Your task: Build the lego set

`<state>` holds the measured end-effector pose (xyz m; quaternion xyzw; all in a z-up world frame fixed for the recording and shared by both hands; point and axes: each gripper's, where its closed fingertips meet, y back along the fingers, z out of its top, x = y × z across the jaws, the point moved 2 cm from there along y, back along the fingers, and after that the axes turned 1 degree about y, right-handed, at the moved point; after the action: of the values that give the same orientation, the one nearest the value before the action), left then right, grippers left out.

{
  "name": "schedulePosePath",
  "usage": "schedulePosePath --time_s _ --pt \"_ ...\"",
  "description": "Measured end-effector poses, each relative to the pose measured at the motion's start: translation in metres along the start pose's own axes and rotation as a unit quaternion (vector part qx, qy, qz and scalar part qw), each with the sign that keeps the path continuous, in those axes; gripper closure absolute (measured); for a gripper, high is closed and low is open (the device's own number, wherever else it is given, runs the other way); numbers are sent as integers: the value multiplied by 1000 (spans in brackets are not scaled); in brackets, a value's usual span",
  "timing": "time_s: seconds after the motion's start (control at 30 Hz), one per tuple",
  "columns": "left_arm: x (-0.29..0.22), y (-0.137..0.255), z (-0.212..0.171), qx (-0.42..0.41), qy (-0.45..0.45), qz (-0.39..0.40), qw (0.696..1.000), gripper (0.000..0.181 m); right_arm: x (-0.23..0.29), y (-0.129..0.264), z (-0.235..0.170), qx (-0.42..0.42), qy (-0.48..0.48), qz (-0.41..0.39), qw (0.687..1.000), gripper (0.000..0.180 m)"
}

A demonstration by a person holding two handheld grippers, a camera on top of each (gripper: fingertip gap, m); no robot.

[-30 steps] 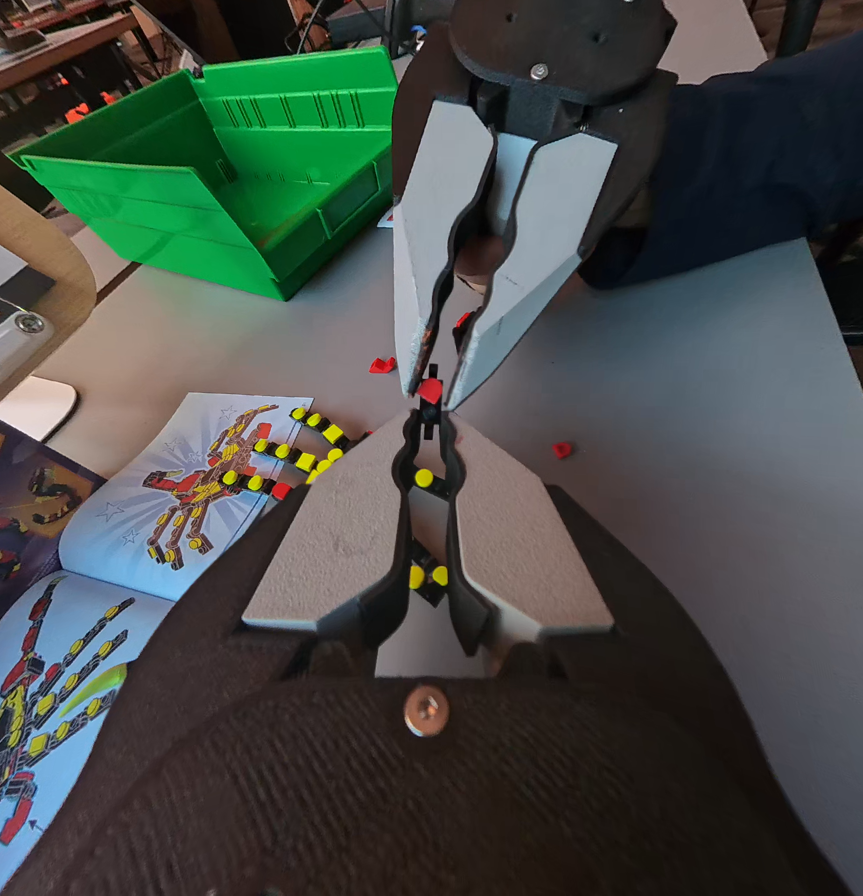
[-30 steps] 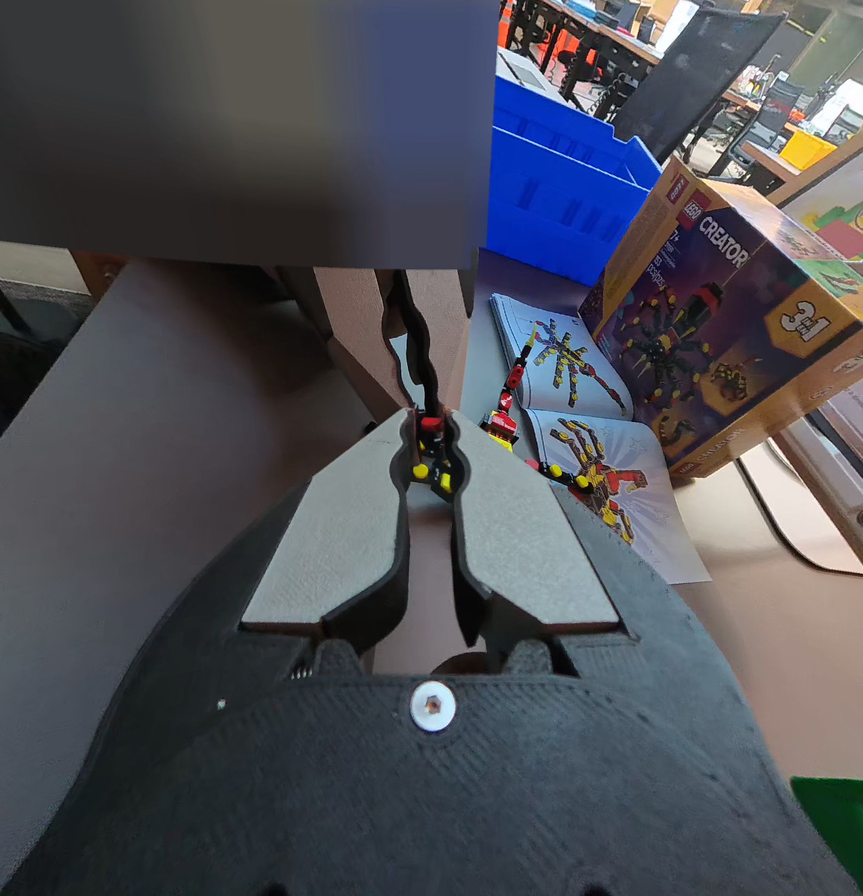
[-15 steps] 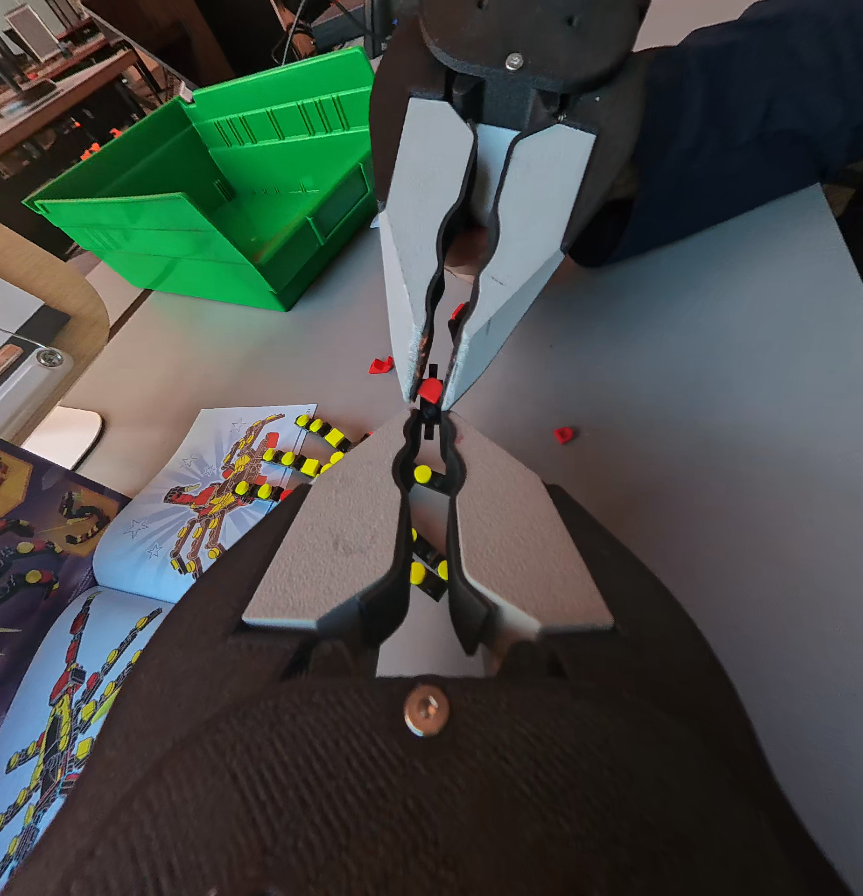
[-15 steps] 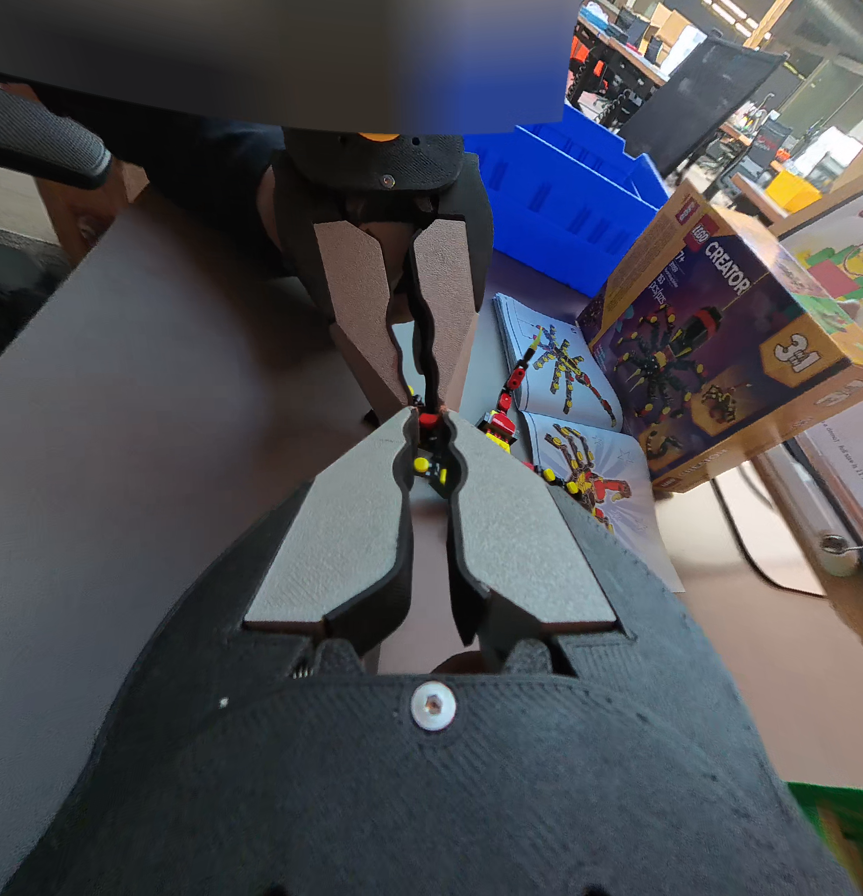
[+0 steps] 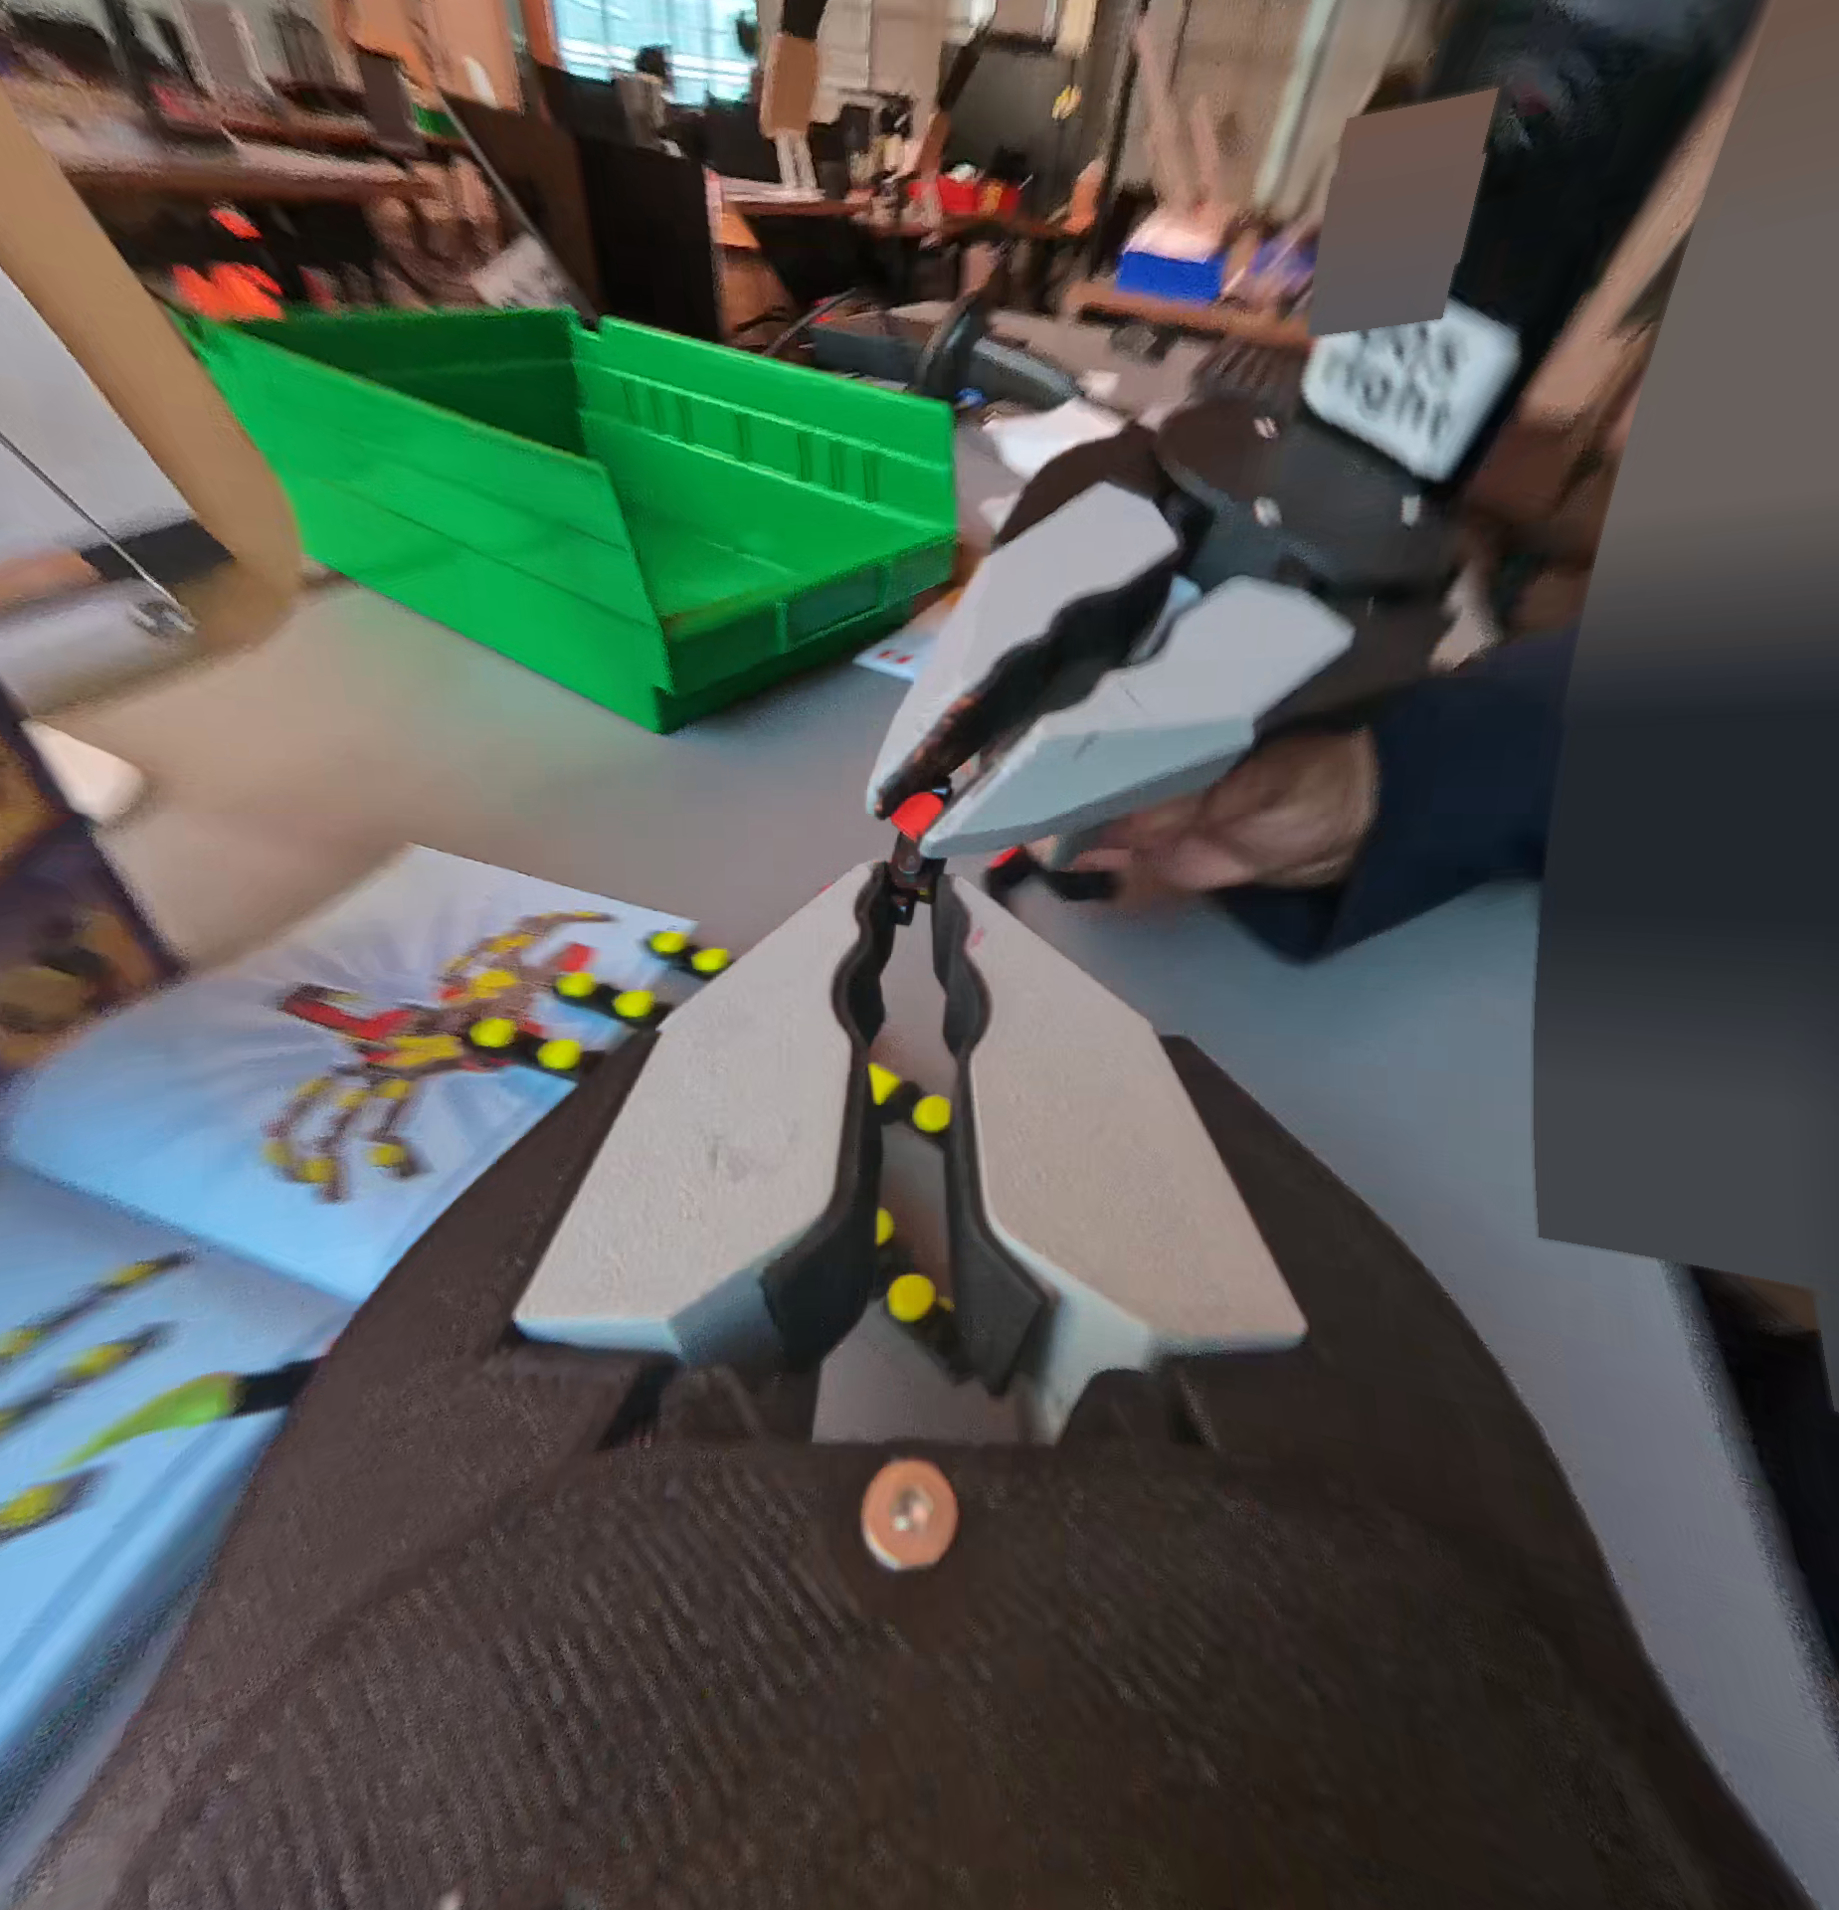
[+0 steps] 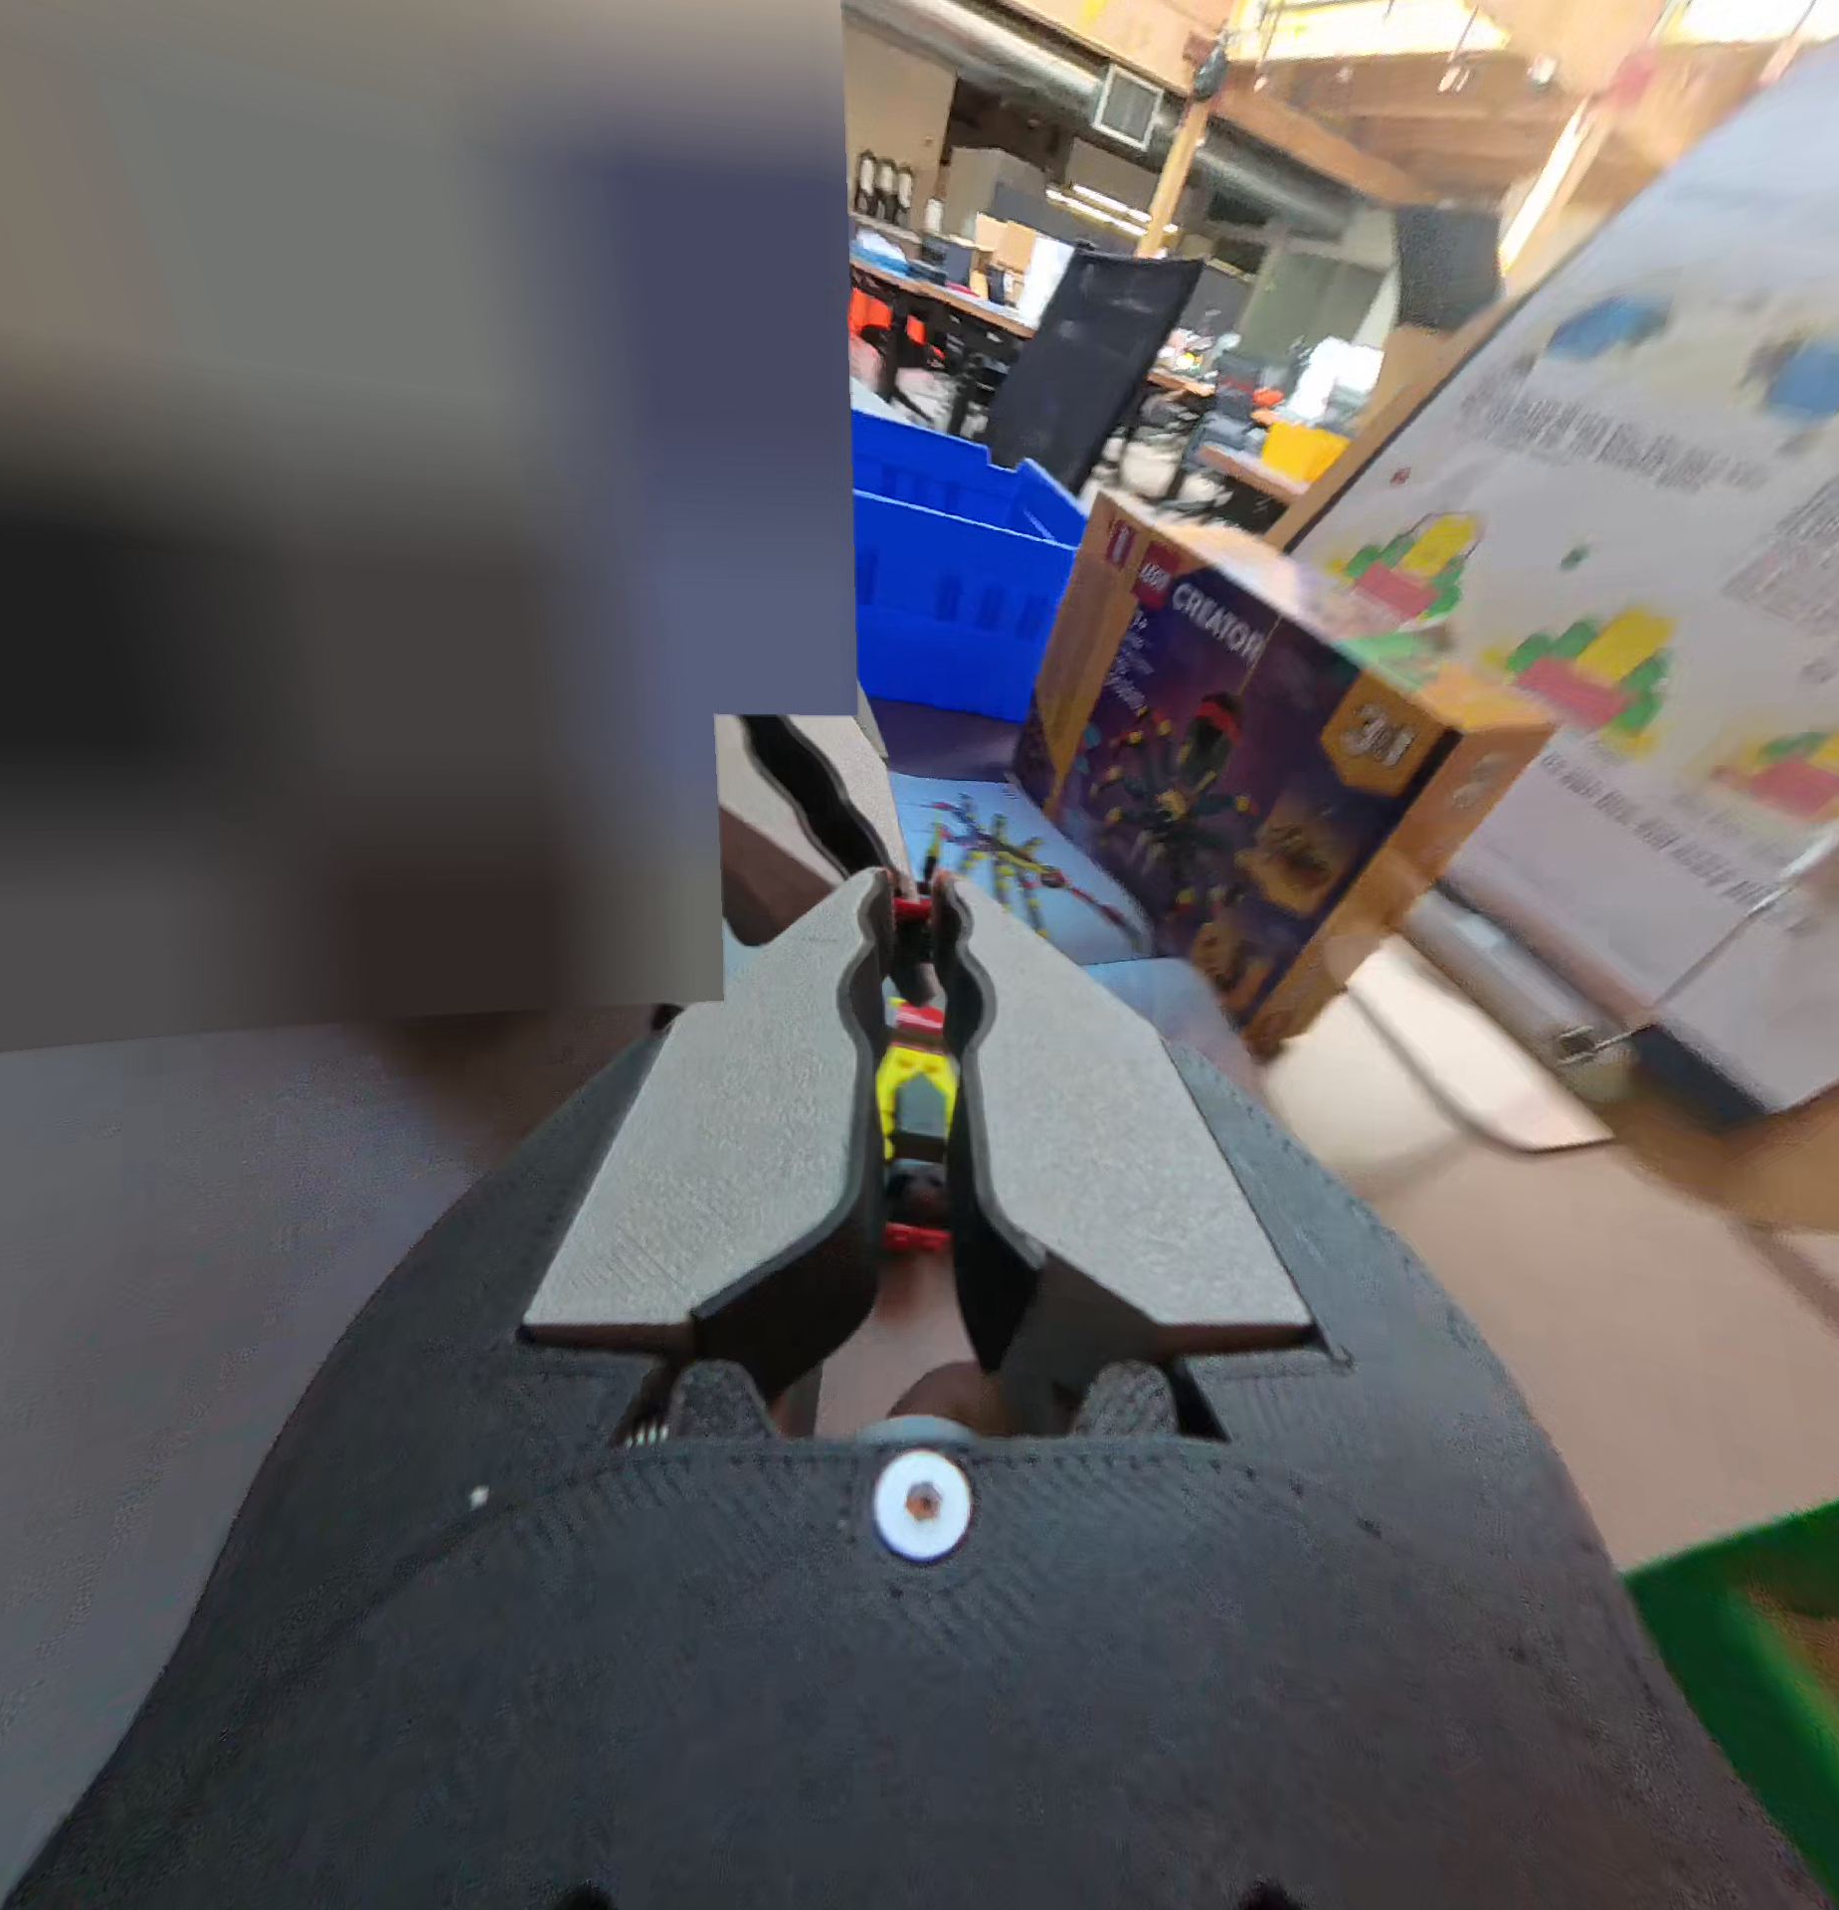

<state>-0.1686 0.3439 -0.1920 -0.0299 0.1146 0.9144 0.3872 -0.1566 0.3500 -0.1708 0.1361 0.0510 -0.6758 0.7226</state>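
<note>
A: Nearest you is your left gripper (image 5: 907, 887): black ribbed printed body, a bright screw, two pale grey grainy wedge fingers with wavy black inner edges.

B: How far open is it?

A: Nearly closed, tips pinched on a thin black lego piece (image 5: 902, 891). Your right gripper (image 5: 920, 817) meets it tip to tip from the right, tilted, jaws drawn in on a small red piece (image 5: 917, 811) sitting just above the black one. Your hand (image 5: 1256, 822) wraps its handle low by the table.

B: Where is the rest of the set?

A: Black limbs with round yellow studs (image 5: 910, 1106) lie on the table beneath your left fingers. In the right wrist view a yellow, black and red assembly (image 6: 920, 1096) shows through the gap between the right fingers; whether they touch it I cannot tell.

B: And the surface?

A: A smooth matte grey table (image 5: 1256, 1044). Left of the left gripper lies the open glossy instruction booklet (image 5: 274, 1075), pale blue pages. Past it stands a green plastic bin (image 5: 626, 517), ribbed walls, open front.

B: Farther off?

A: In the right wrist view, the purple and orange cardboard set box (image 6: 1256, 765), a blue bin (image 6: 946, 579) behind it, a leaning printed board (image 6: 1669, 517) at right, then a blurred workshop of desks and a black mesh chair (image 6: 1091, 362).
</note>
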Motion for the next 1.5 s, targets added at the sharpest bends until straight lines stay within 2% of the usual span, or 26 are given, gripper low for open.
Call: schedulePosePath --time_s 0.03,0.1,0.17,0.2,0.3,0.33,0.47,0.57,0.67,0.93,1.17,1.23,1.33,1.5 --pt "-2 0 2 -9 45 -31 998 177 1 1 2 12 76 -25 997 178" --pt "-10 1 5 -26 97 -96 990 178 4 6 9 38 243 -89 965 180" --pt "-40 -2 -3 12 185 -220 958 177 2 12 14 51 329 -119 935 180" --pt "-44 -5 -3 8 197 -221 955 177 8 12 16 36 313 -88 945 180" --pt "-27 -3 -1 8 84 -140 987 177 4 16 22 -26 157 -27 987 180" --pt "-23 -1 -3 12 85 -131 988 177 -4 19 26 -44 92 -17 995 180" --pt "-12 4 -4 1 206 -158 966 177 -21 19 10 -37 -110 56 992 180" --pt "-11 3 -9 11 266 -181 947 177 -14 13 -6 -1 -185 108 977 175" --pt "-12 2 -13 30 255 -171 951 177 -6 9 -17 24 -201 139 969 171" --pt "-14 1 -19 64 188 -144 969 177 8 9 -19 23 -221 194 956 175" --pt "-9 2 -9 23 186 -135 973 177 6 12 -18 8 -248 208 946 169" --pt "-10 2 -8 19 193 -144 970 177 7 11 -20 13 -239 201 950 176" --pt "-12 2 -5 6 201 -155 967 177 5 12 -16 2 -209 184 960 177" --pt "-2 7 -6 15 172 -135 976 176 -8 18 -18 -10 -251 171 953 177"
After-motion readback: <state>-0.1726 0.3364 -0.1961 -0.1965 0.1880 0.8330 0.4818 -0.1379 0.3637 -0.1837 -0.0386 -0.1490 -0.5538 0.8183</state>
